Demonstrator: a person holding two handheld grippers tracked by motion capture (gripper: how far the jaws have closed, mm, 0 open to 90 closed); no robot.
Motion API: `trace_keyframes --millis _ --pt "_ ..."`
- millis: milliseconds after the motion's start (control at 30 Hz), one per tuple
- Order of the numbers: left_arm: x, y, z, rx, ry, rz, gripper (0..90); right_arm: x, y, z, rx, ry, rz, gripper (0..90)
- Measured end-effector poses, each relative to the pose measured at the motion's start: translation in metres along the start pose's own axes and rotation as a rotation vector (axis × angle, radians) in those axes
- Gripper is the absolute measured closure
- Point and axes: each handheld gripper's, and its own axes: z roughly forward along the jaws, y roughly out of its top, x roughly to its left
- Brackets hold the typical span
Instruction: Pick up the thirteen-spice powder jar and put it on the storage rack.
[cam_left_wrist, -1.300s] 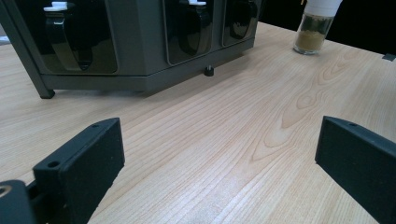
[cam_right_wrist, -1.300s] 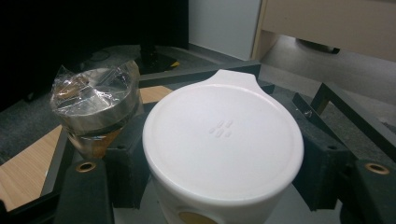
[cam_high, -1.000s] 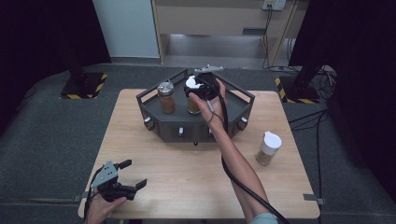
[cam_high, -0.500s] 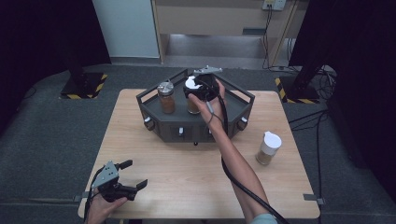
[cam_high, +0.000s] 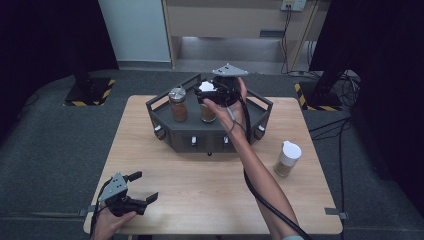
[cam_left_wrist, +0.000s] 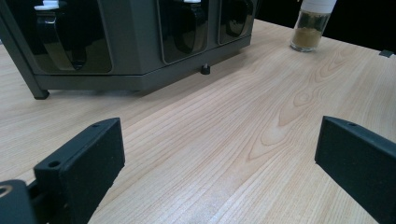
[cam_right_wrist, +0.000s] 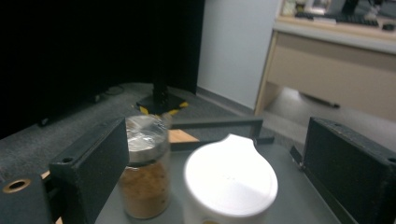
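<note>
White-lidded jar (cam_right_wrist: 229, 179) stands upright on the grey rack (cam_high: 260, 107), just below and between the right gripper (cam_high: 220, 90) jaws, which have just been opening, pads clear of it; left gripper (cam_high: 131, 197) rests open, well apart

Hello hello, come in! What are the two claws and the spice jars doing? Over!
Right gripper above the rack, jaws just opened, white-lidded jar loose between them. Left gripper open, low over the table. Silver-lidded jar close beside, third jar off to the side.

table (cam_high: 200, 200): wood | on it: dark rack (cam_high: 170, 127); white-capped jar (cam_high: 288, 159)
</note>
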Motion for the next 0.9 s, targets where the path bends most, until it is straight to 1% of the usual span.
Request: trace_keyframes --millis 67,133,300,367,500,667,767,900 --pt "0.0 0.0 0.0 0.0 0.0 0.001 0.5 0.003 0.0 -0.01 -0.017 0.005 -0.013 6.5" --pt "0.0 0.0 0.0 0.001 0.001 0.003 0.6 0.004 -0.001 -0.018 -0.027 0.013 -0.009 5.8" --pt "-0.001 0.0 0.0 0.002 0.002 0.004 0.6 0.004 -0.007 -0.035 -0.043 0.023 -0.016 4.4" --pt "-0.001 0.0 0.0 0.003 0.002 0.005 0.6 0.004 -0.01 -0.043 -0.041 0.025 -0.016 3.8" --pt "-0.001 0.001 0.001 0.004 0.001 0.005 0.7 0.007 -0.017 -0.057 -0.044 0.016 -0.038 2.7" --pt "-0.001 0.001 0.001 0.004 0.002 0.004 0.7 0.011 -0.026 -0.077 -0.039 0.036 -0.058 2.7" --pt "-0.001 0.001 0.001 0.006 0.002 0.004 0.7 0.014 -0.031 -0.086 -0.033 0.04 -0.047 3.3" --pt "-0.001 0.001 0.001 0.007 0.001 0.006 0.7 0.014 -0.039 -0.099 -0.035 0.061 -0.033 3.9"
